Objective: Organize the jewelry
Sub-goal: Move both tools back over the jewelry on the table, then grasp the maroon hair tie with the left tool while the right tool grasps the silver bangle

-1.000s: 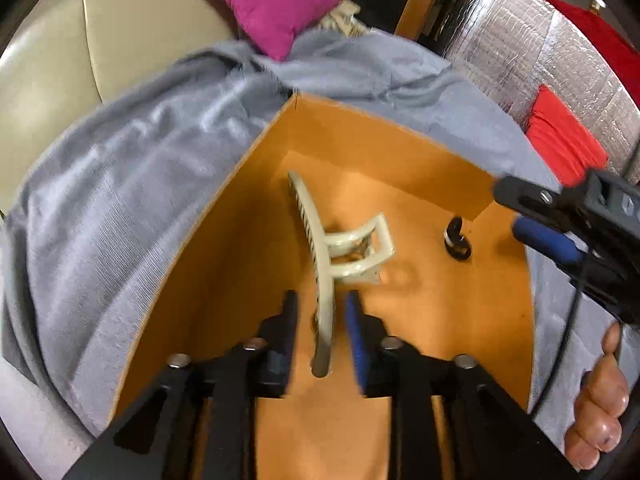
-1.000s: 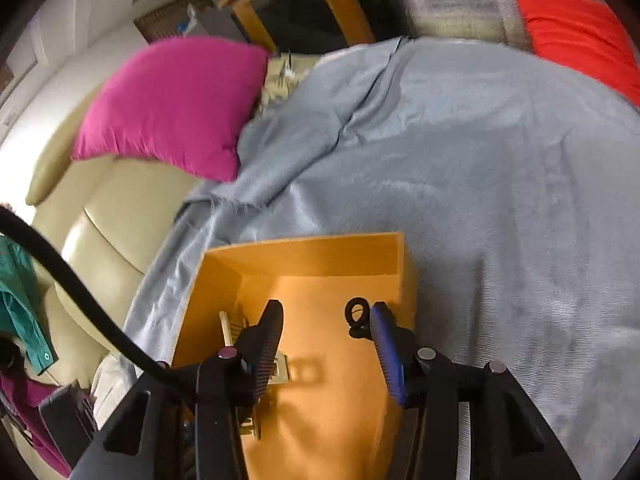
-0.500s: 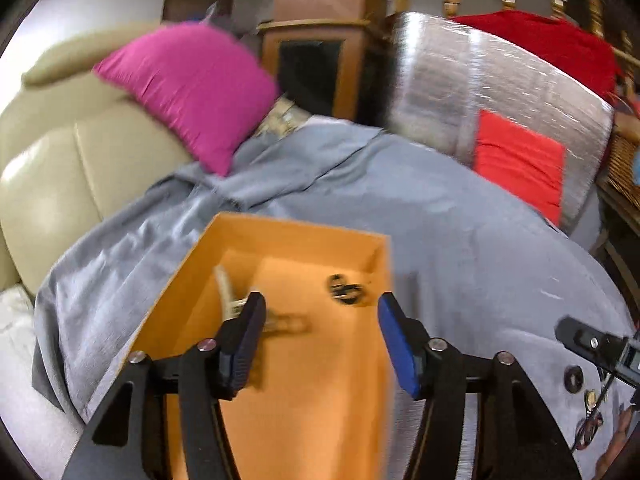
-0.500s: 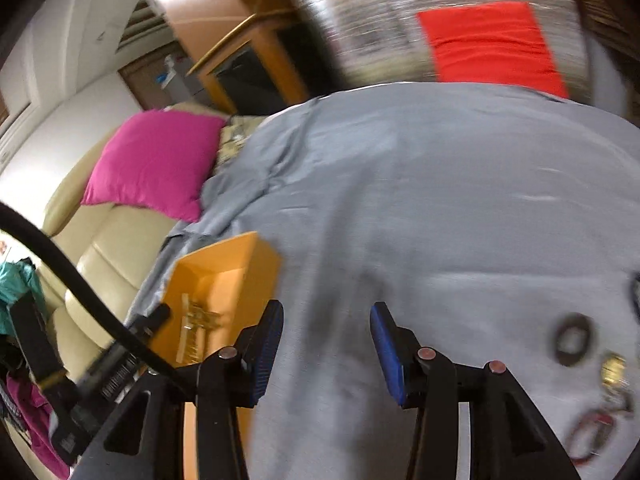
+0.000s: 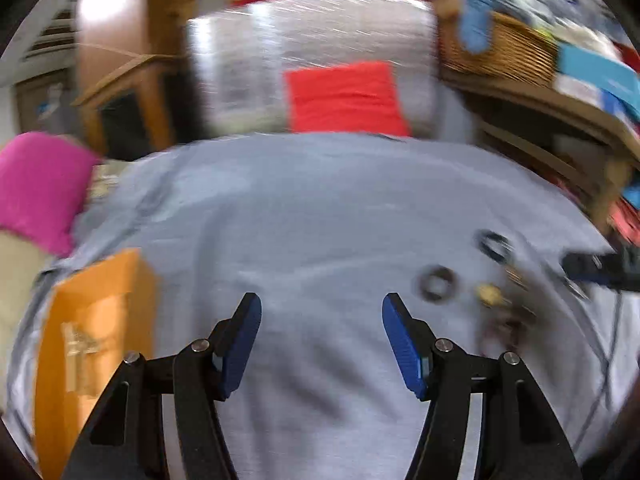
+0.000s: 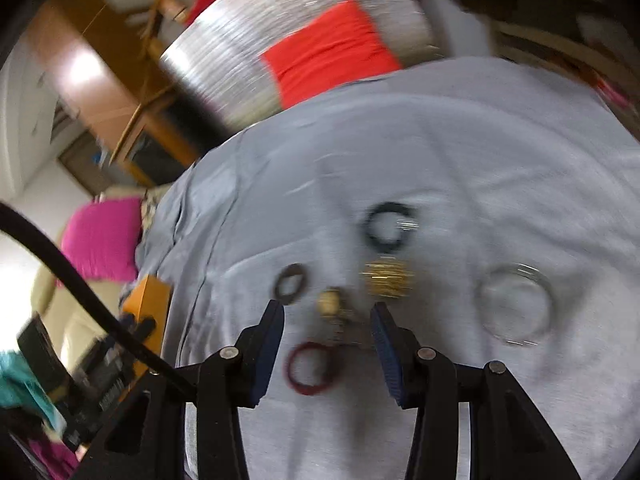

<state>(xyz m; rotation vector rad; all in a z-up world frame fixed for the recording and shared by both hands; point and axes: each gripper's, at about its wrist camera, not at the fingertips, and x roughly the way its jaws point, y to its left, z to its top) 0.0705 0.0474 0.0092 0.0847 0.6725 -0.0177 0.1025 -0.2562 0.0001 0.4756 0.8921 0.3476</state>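
Note:
Both views are motion-blurred. My left gripper (image 5: 322, 316) is open and empty over bare grey cloth. The orange box (image 5: 100, 320) lies at its left with a pale hair claw (image 5: 78, 346) inside. My right gripper (image 6: 328, 320) is open and empty, just above a cluster of jewelry on the cloth: a red ring (image 6: 312, 368), a small gold piece (image 6: 332, 300), a gold beaded piece (image 6: 388, 280), a dark brown ring (image 6: 292, 284), a black ring (image 6: 388, 226) and a clear bangle (image 6: 516, 304). The brown ring (image 5: 438, 282) and black ring (image 5: 494, 244) also show in the left wrist view.
A grey cloth (image 5: 320, 208) covers the surface. A pink cushion (image 5: 36, 188) and beige sofa lie to the left. A silver panel with a red patch (image 5: 344, 96) stands behind. Wicker shelving (image 5: 520, 52) is at the back right. The right gripper's tip (image 5: 592, 270) shows at the right edge.
Both grippers have swung right, away from the orange box. The left gripper let go of the hair claw, which stays in the box, and opened wide. The right gripper now hovers over the jewelry.

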